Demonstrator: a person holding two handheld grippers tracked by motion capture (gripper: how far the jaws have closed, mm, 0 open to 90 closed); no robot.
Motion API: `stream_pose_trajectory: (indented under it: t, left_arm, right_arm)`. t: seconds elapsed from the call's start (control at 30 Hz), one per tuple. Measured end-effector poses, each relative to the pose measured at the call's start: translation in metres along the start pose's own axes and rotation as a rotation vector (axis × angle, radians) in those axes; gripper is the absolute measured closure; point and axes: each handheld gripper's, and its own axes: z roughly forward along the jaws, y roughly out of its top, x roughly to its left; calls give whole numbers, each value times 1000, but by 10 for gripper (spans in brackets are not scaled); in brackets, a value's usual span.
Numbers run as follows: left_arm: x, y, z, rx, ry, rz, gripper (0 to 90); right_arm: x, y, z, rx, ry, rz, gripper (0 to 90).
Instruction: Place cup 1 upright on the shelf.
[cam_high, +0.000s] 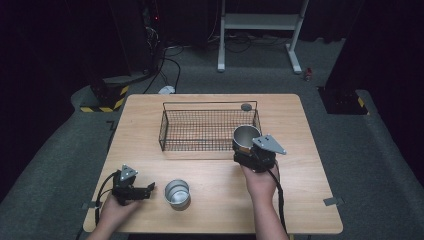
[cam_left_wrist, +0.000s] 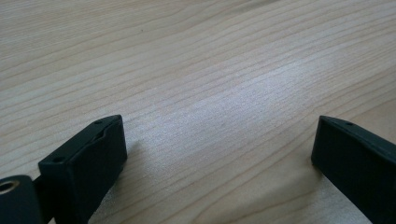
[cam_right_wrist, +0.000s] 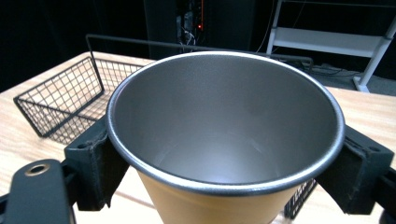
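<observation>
Lowest in the high view, at lower left, my left gripper (cam_high: 150, 189) rests near the front edge of the table (cam_high: 300, 210). Its jaws stand wide with nothing between them; in the left gripper view I see bare wood grain in the gap. Just to its right, still low in the frame, a second metal cup (cam_high: 177, 193) stands upright on the wood, close to those open jaws but apart from them.

Higher up, right of centre, my right gripper (cam_high: 248, 149) is clamped on the steel cup (cam_high: 246, 136). In the right gripper view the two black pads press the cup's tan outer wall just under the rolled rim, one on each side, and the mouth faces up. The cup sits at the near right corner of the wire basket (cam_high: 172, 127); whether it has crossed the rim I cannot tell.

As I judge it, the step is to set this cup down inside the basket. To do it well I should keep the cup upright, carry it clear above the top wire, then lower it onto the mesh floor away from the walls, and only spread the pads once the base rests flat. The grip is high on a tapered wall, so a firm, steady squeeze matters.

Beyond the basket, near the far table edge, lies a small dark disc (cam_high: 246, 106).
</observation>
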Motion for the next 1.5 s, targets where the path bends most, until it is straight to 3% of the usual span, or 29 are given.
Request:
stream_pose_trajectory:
  t: [0.23, 0.5, 0.77, 1.5]
  left_arm:
    - [0, 0, 0, -3, 1, -1, 36]
    - [0, 0, 0, 0, 1, 5, 36]
    - [0, 0, 0, 0, 0, 4, 36]
    - [0, 0, 0, 0, 1, 6, 36]
  right_arm:
    - [2, 11, 9, 12, -14, -15, 133]
    - [3, 22, 22, 17, 14, -17, 133]
    - [3, 32, 39, 30, 8, -14, 133]
    - [-3, 59, 94, 77, -18, 13, 134]
